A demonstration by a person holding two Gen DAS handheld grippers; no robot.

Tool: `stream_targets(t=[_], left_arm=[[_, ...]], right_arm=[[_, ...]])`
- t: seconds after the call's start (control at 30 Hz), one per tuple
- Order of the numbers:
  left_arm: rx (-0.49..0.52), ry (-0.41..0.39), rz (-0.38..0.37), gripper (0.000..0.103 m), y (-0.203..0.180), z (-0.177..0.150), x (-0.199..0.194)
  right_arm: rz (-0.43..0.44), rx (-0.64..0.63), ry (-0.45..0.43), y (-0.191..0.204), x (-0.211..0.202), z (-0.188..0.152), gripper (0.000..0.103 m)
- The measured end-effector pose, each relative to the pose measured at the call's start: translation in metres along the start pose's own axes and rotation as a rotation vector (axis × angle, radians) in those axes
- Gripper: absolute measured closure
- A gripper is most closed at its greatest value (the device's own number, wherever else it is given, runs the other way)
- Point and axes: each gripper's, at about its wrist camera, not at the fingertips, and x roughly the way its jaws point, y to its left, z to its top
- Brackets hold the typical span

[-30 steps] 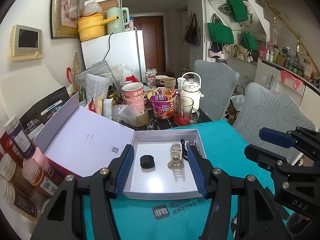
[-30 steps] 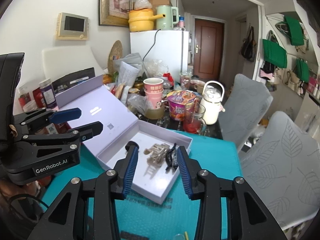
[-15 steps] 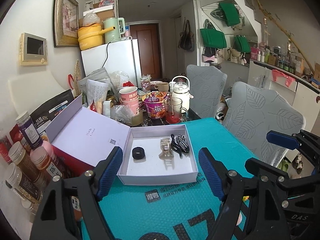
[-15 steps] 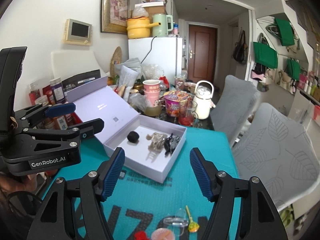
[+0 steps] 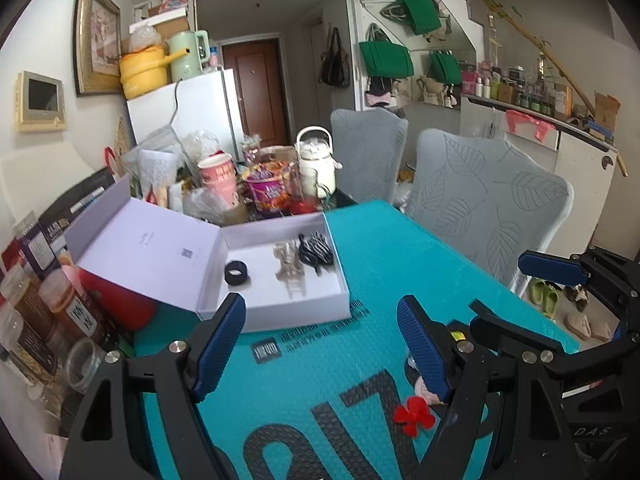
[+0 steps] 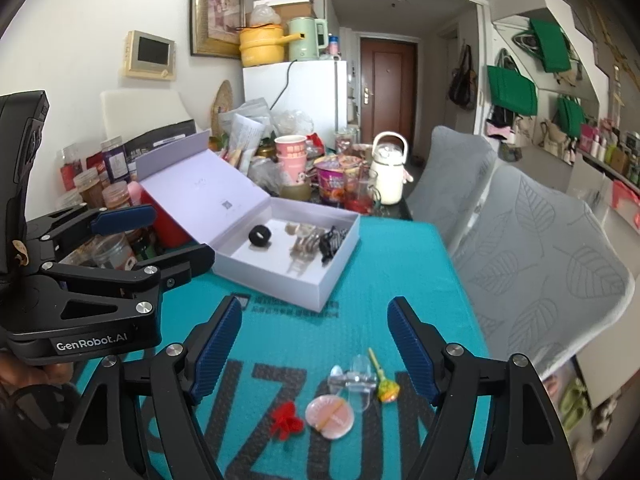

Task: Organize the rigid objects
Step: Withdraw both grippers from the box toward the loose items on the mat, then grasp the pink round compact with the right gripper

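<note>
An open lavender box (image 5: 280,314) (image 6: 280,288) lies on the teal mat. Inside it are a black ring (image 5: 237,273) (image 6: 260,236), a beige claw clip (image 5: 288,264) (image 6: 302,246) and a black-and-white clip (image 5: 316,254) (image 6: 332,242). My left gripper (image 5: 320,320) hangs open just short of the box front, holding nothing. The jaws of my right gripper (image 6: 315,312) are opening with nothing pressed between them. Below it on the mat lie a red bow clip (image 6: 286,420) (image 5: 414,420), a pink round disc (image 6: 330,416), a clear clip (image 6: 354,378) and a green-and-yellow pin (image 6: 386,388).
Jars (image 5: 44,308) and a red box (image 5: 120,300) crowd the left edge. Behind the box stand pink cups (image 6: 290,152), a noodle bowl (image 6: 330,178), a red glass and a white kettle (image 6: 388,172). Grey chairs (image 6: 540,248) line the table's right side.
Both grippers drew back from the box toward the near end of the mat and their jaws spread wider. The small items on the mat came into view.
</note>
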Motion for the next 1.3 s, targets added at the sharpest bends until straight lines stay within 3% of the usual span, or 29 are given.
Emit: stream_targets(t=[0.33, 0.73, 1.03, 1.3], left_arm=[[-0.023, 0.086, -0.088, 0.025, -0.011, -0.037, 0.015], [-0.029, 0.188, -0.107, 0.025, -0.011, -0.078, 0.036], [-0.009, 0.249, -0.160, 0.025, -0.017, -0.092, 0.059], [-0.004, 0.286, -0.169, 0.025, -0.015, -0.092, 0.080]], right_arm=[[-0.023, 0.051, 0.060, -0.003, 0.005, -0.038, 0.027], [-0.045, 0.123, 0.147, -0.013, 0.026, -0.083, 0.027], [-0.088, 0.136, 0.224, -0.019, 0.054, -0.106, 0.027], [-0.060, 0.153, 0.296, -0.026, 0.090, -0.121, 0.027]])
